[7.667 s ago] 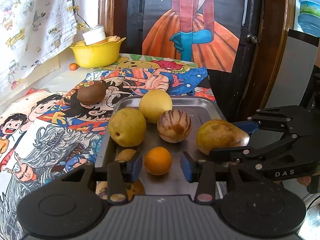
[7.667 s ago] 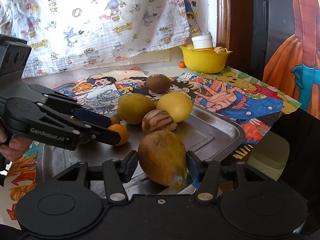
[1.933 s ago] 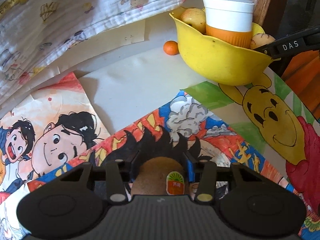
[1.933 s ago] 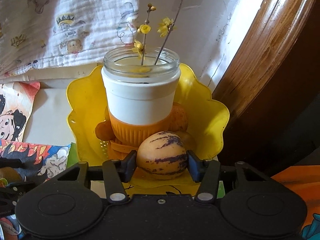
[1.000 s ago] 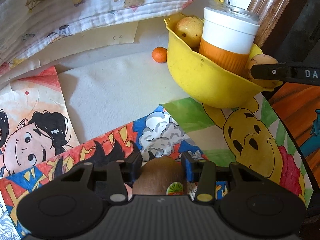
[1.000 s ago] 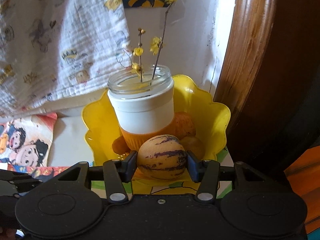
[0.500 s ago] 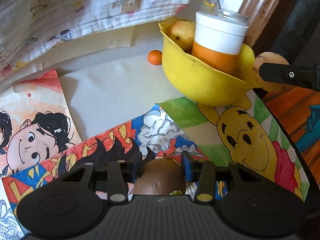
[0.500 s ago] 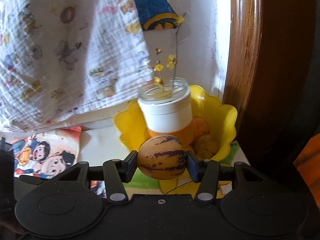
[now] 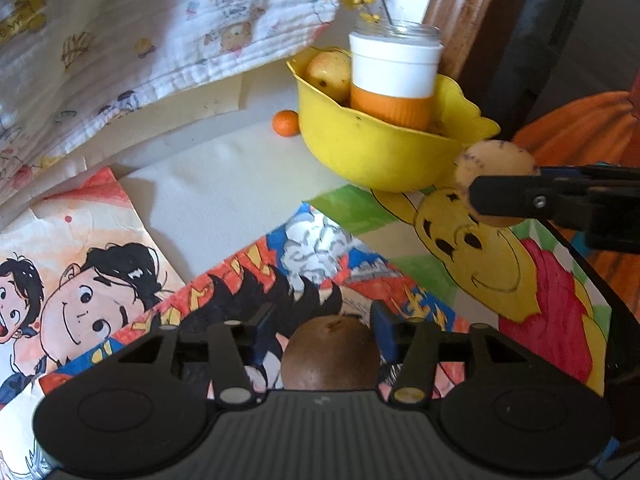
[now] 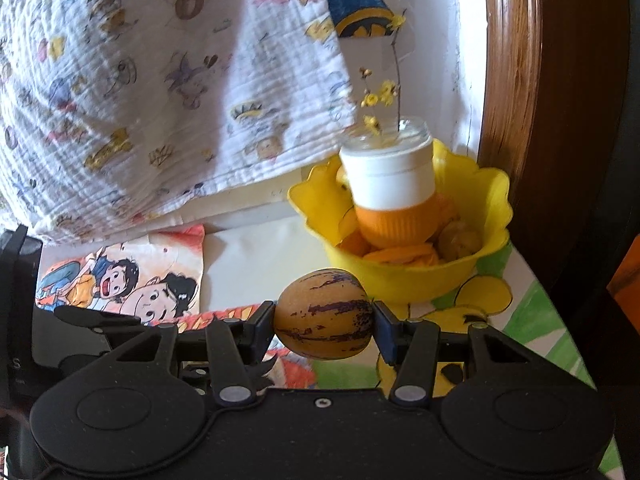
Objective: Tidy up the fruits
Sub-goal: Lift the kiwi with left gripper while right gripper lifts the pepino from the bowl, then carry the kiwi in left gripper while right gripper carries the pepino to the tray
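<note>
**Striped melon in the air, kiwi let go on the bench**

The right claw [image 10: 324, 322] is clamped on a small striped pepino melon [image 10: 323, 312], its pads pressing both ends, and carries it clear of the bench, short of the yellow bowl [image 10: 404, 276]. From the left wrist view the same fruit sits just off the bowl's near rim, not over it.

The left claw [image 9: 323, 330] is opening; a brown kiwi [image 9: 330, 354] lies between the blue pads with a gap on either side, resting on the cartoon-drawn paper [image 9: 248, 288] that covers the bench, well apart from the bowl.

The bowl is already crowded: a white-and-orange jar [image 9: 394, 80] holding flower twigs stands in the middle, a yellow fruit [image 9: 328, 72] behind it, and more fruit tucked round its base. A little orange [image 9: 285, 122] sits on the bench just beside the bowl.

I'd judge the sorting only partly done. The melon has no resting place yet, the kiwi looks freshly parked, and whether other fruit waits elsewhere cannot be told from here.
</note>
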### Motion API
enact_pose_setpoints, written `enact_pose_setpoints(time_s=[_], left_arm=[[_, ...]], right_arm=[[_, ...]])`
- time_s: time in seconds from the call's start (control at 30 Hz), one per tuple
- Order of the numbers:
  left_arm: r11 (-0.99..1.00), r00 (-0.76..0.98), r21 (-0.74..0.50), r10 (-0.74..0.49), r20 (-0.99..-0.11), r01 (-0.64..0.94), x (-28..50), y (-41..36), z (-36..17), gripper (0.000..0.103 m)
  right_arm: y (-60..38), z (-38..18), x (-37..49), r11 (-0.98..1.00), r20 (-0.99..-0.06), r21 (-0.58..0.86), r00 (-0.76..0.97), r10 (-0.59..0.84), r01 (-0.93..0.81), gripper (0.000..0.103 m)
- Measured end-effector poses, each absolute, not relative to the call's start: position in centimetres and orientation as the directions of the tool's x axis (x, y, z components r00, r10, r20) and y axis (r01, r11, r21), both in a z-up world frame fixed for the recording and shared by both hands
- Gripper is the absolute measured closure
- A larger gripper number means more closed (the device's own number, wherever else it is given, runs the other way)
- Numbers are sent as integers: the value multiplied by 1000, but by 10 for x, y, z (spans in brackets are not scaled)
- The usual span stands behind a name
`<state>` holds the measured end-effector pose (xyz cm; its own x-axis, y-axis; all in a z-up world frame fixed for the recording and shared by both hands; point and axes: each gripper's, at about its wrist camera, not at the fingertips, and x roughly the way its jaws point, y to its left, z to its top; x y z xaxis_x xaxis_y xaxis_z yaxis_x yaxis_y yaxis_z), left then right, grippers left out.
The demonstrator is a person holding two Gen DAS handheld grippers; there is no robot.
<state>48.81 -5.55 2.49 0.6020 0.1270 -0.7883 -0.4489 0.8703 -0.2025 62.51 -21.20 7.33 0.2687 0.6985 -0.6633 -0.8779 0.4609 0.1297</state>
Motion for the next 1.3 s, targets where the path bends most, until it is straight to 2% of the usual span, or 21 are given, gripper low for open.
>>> enact_pose_setpoints(time_s=[0.13,0.23,0.73,0.97,1.3], left_arm=[[890,603,-209,88,-793,-405,483,-61,22,38],[901,590,-212,59,-805,-379,481,-66,18,39],[917,605,-181,79,-792,-356,479,-69,15,42],[920,618,-204,51,-784,-335,462,-61,19,42],[942,670,-247,-33,-741,-226,423,-51,38,42]], right_arm=[[-214,67,617,469,-667,136,269,694,-872,50],[-217,65,614,478,-669,139,273,691,-868,50],[-239,57,596,524,-678,156,295,673,-838,50],[-250,53,565,568,-687,157,324,651,-808,50],[-267,62,493,686,-682,169,419,600,-707,50]])
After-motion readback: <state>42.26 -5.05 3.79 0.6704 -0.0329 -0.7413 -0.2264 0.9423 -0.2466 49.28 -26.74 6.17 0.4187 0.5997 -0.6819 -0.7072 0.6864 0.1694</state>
